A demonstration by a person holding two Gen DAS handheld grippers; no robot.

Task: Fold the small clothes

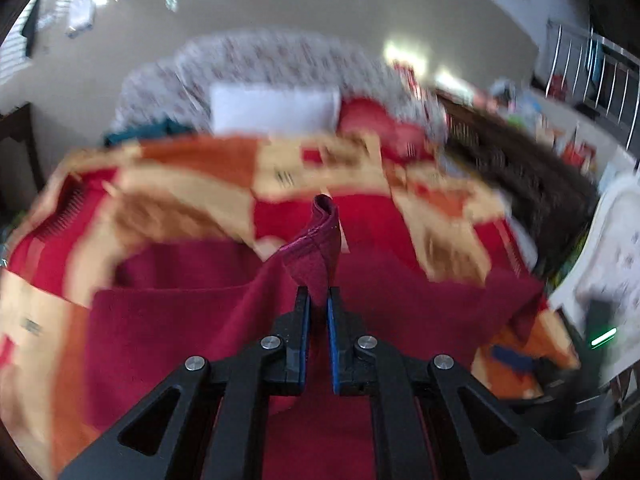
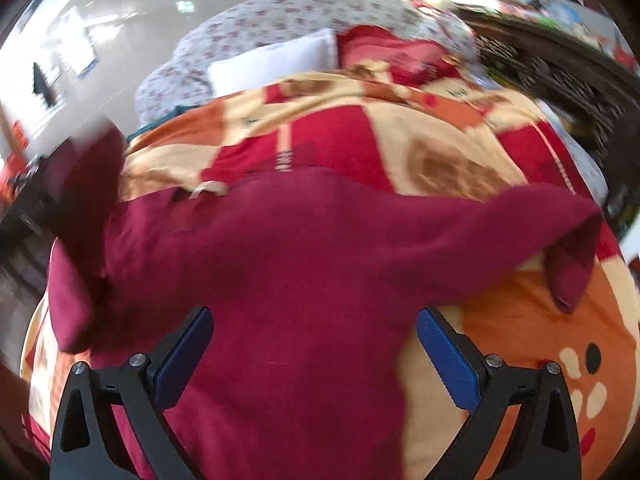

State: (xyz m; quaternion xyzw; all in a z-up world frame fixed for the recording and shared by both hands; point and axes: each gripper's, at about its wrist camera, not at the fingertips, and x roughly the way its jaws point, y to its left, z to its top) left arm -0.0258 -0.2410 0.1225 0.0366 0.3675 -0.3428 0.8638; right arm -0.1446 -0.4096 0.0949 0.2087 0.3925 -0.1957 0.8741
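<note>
One maroon garment (image 2: 304, 264) rumpled on blanket (image 2: 520, 320) | left gripper (image 1: 319, 300) fingers clamped on its hem | right gripper (image 2: 314, 320) fingers apart

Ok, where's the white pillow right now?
The white rectangular pillow lies at the far end of the bed, against the floral cushion, beyond the patterned orange-red blanket in both views.

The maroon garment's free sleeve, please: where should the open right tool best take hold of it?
Probably at the cuff of the maroon garment, coming from the right: it droops free over the blanket, so the open right tool can close around its edge.
</note>
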